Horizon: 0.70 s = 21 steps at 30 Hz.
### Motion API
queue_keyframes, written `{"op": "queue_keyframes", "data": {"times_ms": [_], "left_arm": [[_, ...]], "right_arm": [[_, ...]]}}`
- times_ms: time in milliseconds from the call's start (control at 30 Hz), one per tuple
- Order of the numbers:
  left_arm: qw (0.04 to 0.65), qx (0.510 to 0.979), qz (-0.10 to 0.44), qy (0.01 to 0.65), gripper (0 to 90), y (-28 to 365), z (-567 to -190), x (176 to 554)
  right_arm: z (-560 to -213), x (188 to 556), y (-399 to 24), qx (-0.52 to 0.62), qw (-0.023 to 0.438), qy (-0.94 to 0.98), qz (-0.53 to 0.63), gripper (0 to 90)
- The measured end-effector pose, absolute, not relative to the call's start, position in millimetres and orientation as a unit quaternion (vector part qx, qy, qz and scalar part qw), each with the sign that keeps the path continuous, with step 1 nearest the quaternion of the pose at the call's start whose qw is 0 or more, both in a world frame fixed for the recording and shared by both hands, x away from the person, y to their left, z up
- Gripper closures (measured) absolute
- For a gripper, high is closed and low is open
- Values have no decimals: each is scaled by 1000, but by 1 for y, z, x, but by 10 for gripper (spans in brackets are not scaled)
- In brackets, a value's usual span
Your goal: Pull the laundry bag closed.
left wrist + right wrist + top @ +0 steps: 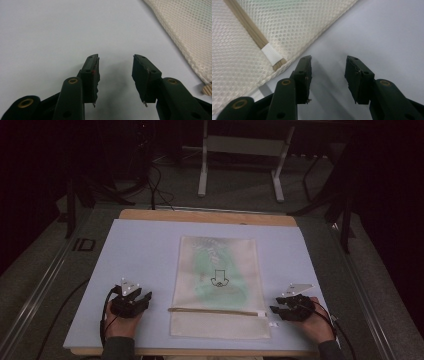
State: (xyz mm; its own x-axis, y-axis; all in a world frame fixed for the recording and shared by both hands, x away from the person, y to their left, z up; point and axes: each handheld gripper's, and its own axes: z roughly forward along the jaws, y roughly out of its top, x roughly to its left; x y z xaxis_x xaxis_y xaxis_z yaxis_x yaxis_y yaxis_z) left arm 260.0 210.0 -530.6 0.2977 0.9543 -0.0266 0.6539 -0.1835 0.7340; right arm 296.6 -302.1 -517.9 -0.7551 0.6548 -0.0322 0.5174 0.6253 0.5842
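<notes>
Mesh bag, high view: cream mesh bag (218,285) flat in the middle of the pale blue bench (135,255), something green inside, a small black drawing on top.
Zip, high view: tan zip line (215,310) across the near end of the bag, white tab at its right end.
Left gripper, high view: left gripper (141,302) low on the bench, left of the bag, not touching it.
Right gripper, high view: right gripper (276,311) just beside the right end of the zip.
Fingers, left gripper view: black fingers (92,72) spread wide, nothing between, bare smooth bench under them.
Bag edge, left gripper view: bumpy netting (185,32) at the top right, apart from the fingers.
Fingers, right gripper view: black fingers (305,72) spread wide, nothing between.
Zip end, right gripper view: white tab (271,55) on the tan strip, just beside the left finger, maybe touching the bag's edge, hard to tell.
Feel of the bag: likely light, soft and floppy, full of tiny holes, easy to bunch up.
Best place to hold: probably the stiff zip end or a corner, pinched firmly.
</notes>
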Motion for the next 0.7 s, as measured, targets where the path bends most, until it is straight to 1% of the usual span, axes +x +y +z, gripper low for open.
{"op": "queue_keyframes", "data": {"times_ms": [267, 700], "left_arm": [[341, 738, 230, 535, 587, 210, -529, 264], [345, 744, 212, 531, 579, 208, -530, 265]], "right_arm": [[-516, 296, -298, 312, 107, 904, 274, 574], [-508, 294, -281, 277, 102, 917, 267, 569]]}}
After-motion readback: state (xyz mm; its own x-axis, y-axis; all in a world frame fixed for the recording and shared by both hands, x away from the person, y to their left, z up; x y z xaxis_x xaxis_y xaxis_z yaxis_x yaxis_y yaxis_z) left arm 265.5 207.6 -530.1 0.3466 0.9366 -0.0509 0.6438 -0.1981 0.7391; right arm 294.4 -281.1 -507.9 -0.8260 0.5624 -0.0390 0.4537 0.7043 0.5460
